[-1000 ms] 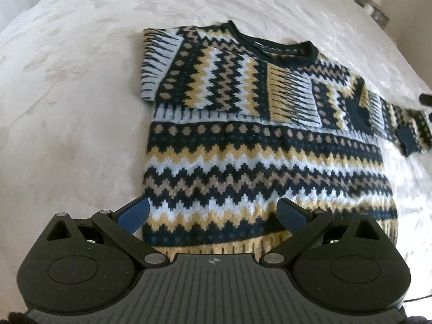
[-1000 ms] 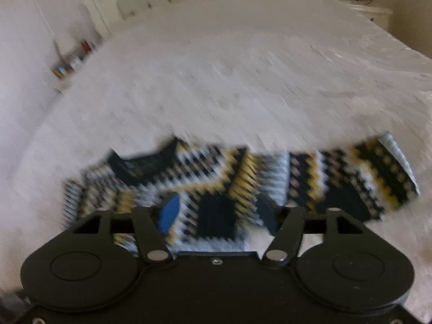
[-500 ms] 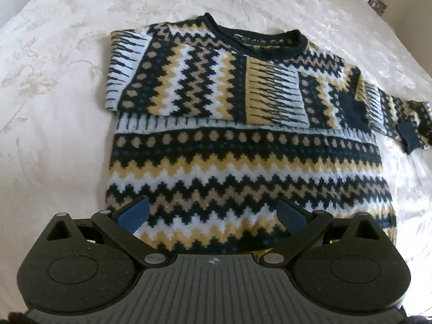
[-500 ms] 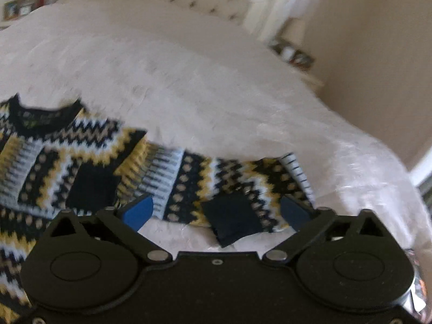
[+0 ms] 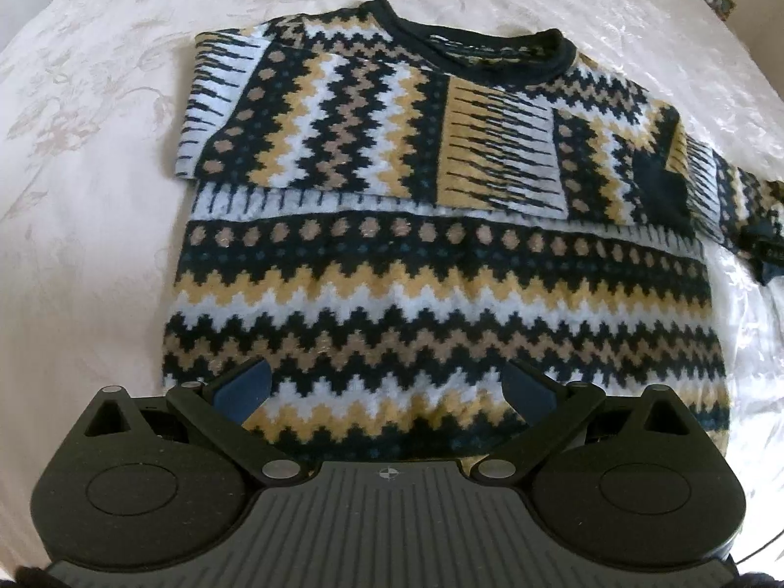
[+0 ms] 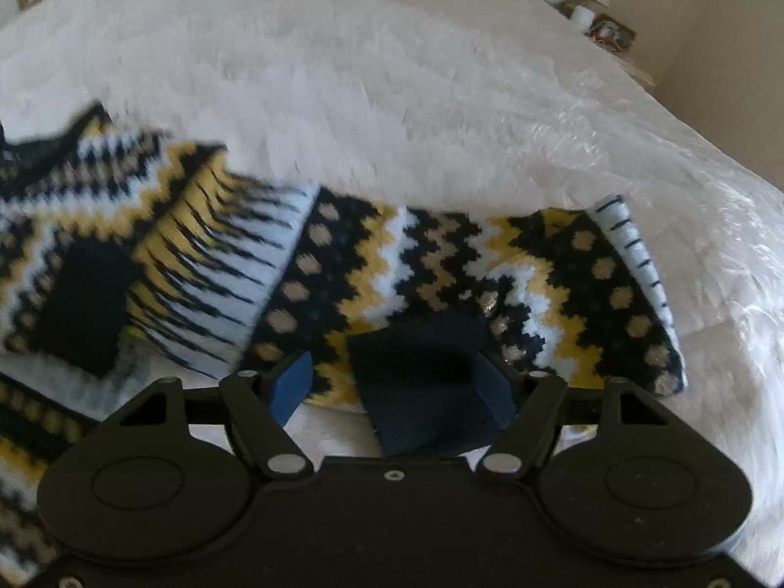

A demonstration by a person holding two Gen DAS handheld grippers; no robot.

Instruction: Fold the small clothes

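With the sweater flat on the white bed, the left gripper hangs wide open above its near hem, and the half-open right gripper should straddle the dark cuff fully before pinching.

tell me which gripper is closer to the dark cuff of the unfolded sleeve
Right. The right gripper is open with the sleeve cuff between its fingers. The left gripper hovers open over the sweater's bottom hem, with the cuff far off to its right.
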